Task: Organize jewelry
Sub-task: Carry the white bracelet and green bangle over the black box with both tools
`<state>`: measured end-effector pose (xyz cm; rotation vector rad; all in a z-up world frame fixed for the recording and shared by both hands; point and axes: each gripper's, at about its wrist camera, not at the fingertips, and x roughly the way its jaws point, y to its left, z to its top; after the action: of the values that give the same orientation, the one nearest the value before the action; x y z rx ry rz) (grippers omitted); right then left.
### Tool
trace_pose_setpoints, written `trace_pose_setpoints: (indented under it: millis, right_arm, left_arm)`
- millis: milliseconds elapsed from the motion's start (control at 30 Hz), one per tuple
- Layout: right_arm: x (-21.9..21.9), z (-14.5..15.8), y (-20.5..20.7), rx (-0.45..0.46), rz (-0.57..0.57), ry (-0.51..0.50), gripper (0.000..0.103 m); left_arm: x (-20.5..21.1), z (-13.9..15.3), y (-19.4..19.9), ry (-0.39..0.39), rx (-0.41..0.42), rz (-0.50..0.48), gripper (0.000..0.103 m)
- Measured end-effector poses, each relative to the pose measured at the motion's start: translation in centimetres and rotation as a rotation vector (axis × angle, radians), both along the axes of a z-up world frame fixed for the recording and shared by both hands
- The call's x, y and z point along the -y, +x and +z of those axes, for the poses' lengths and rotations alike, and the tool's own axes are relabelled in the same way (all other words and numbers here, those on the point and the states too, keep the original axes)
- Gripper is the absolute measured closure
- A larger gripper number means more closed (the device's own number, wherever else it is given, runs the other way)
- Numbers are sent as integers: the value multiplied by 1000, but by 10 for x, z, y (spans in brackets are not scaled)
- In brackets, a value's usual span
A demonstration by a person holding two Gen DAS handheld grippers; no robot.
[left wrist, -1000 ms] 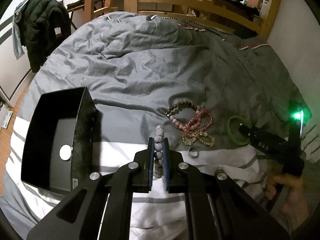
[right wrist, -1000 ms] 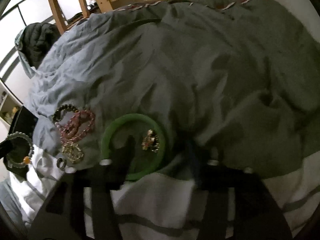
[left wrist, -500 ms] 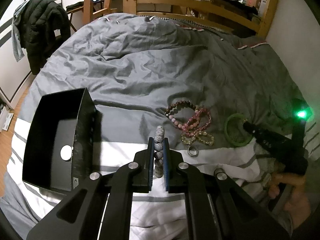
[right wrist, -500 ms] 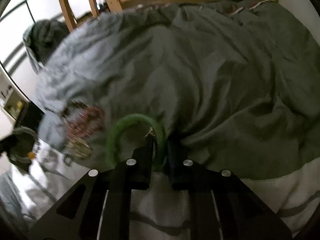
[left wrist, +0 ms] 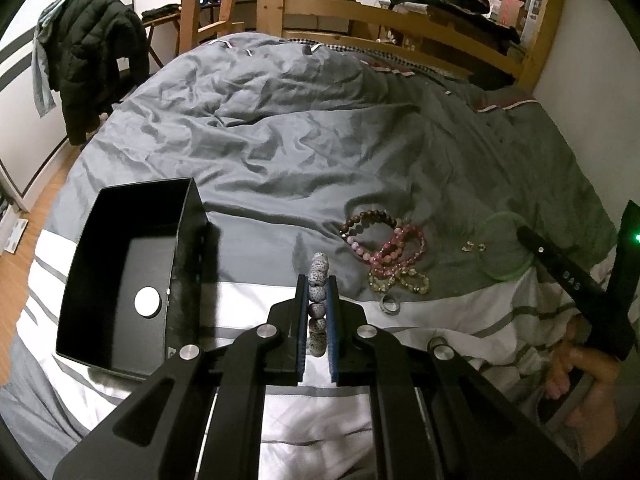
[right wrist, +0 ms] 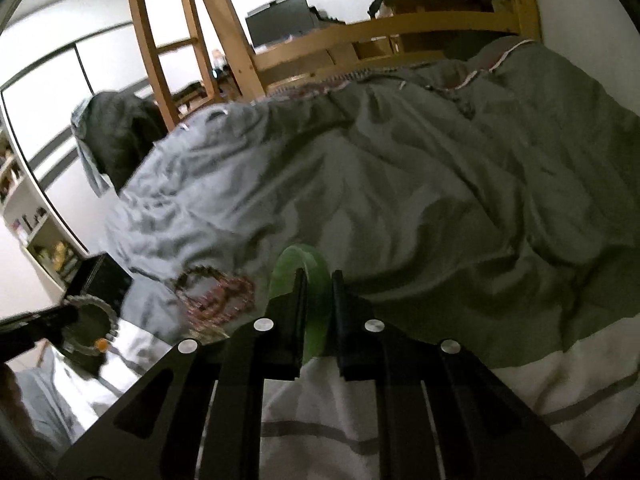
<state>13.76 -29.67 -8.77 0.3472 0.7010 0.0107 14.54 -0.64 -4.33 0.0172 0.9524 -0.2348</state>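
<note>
My left gripper (left wrist: 317, 286) is shut on a grey speckled bead bracelet (left wrist: 318, 268), held above the bed just right of the open black box (left wrist: 188, 216). My right gripper (right wrist: 319, 280) is shut on a green bangle (right wrist: 298, 258) and holds it raised off the duvet; the bangle shows blurred in the left wrist view (left wrist: 498, 226). A pile of brown, pink and yellow bead bracelets (left wrist: 390, 246) lies on the grey duvet, with a silver ring (left wrist: 390, 304) below it and small gold earrings (left wrist: 474, 246) to its right.
A round white disc (left wrist: 147, 301) lies on the box floor. The grey duvet (left wrist: 300, 128) meets a white striped sheet (left wrist: 256, 292) near me. A wooden bed frame (left wrist: 400, 12) stands at the far end, a dark jacket (left wrist: 92, 64) hangs far left.
My right gripper closed on the green bangle and lifted it off the duvet, leaving the earrings behind. My left gripper with the grey bracelet has barely moved.
</note>
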Motion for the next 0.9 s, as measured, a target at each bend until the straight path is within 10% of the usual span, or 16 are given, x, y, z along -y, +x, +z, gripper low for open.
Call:
trace_pose_setpoints:
  millis: [900]
  right_arm:
    - [-77, 93, -50, 132, 148, -27, 90]
  left_arm:
    - [-90, 46, -13, -52, 60, 121, 95]
